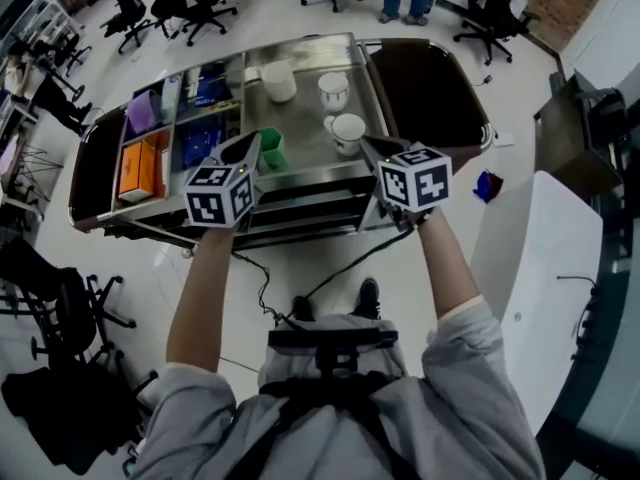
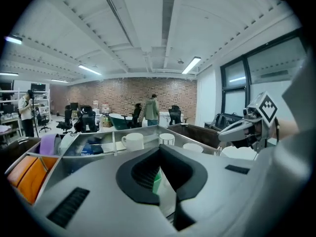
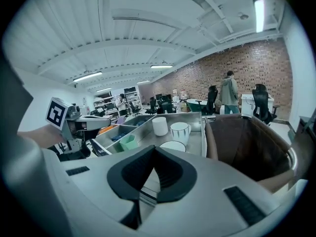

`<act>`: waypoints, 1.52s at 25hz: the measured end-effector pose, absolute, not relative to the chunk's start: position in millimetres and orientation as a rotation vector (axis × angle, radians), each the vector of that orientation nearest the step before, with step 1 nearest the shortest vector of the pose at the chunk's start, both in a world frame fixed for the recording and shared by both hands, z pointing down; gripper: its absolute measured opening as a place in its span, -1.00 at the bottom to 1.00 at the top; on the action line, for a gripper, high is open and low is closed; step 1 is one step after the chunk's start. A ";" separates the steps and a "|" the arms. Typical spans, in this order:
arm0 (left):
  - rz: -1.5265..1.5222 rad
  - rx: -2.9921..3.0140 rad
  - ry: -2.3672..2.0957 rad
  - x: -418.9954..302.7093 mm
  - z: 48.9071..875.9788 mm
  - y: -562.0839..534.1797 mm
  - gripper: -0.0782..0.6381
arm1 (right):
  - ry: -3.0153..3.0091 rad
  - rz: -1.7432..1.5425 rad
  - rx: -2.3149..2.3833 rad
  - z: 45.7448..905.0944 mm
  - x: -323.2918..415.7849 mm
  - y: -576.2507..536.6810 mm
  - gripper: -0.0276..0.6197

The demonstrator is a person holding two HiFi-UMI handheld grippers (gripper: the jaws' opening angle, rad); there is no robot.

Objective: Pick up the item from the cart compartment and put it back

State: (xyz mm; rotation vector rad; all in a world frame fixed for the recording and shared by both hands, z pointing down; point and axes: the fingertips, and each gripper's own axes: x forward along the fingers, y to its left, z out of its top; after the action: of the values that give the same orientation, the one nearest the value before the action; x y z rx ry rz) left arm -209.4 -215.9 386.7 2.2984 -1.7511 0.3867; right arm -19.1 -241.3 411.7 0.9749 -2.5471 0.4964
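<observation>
Left gripper (image 2: 159, 150) first: its jaws are pressed tip to tip with nothing pinched, and only a sliver of green shows through the slot behind them. That green belongs to the green cup (image 1: 271, 148), which I take to be the item in play. It stands upright, mouth up, in the near-left corner of the cart's (image 1: 305, 128) big steel tray, right against the divider to the small compartments. From the head view the cup sits just beside the closed tips, a touch ahead and toward the cart's middle. The tips are alongside the cup, not around it.

That's the relation everything turns on. With the jaws shut, the next grab would need them spread and brought over the rim or either side of the wall, and the cup's upright axis suits a pinch on the rim. The left hand is clearly the nearer one.

The left forearm reaches straight out over the cart's near edge, gripper tilted a little downward and marker cube on top.

Over to the right gripper (image 3: 154, 151): its jaws are also together and empty. It's held out over the near edge at the tray's right end, with a white mug (image 1: 348, 130) just past its tip and the green cup well off to its left.
</observation>
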 end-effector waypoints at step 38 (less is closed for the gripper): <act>0.278 2.006 -1.910 -295.1 461.9 -73.5 -0.78 | -2.520 0.571 1.082 466.3 8.5 -169.7 -0.89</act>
State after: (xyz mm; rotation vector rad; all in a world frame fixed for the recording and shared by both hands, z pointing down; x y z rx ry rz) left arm -295.1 -73.5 461.9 2.0057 -1.9099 0.2776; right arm 8.5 -169.7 466.3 1.0815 -2.5199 0.5708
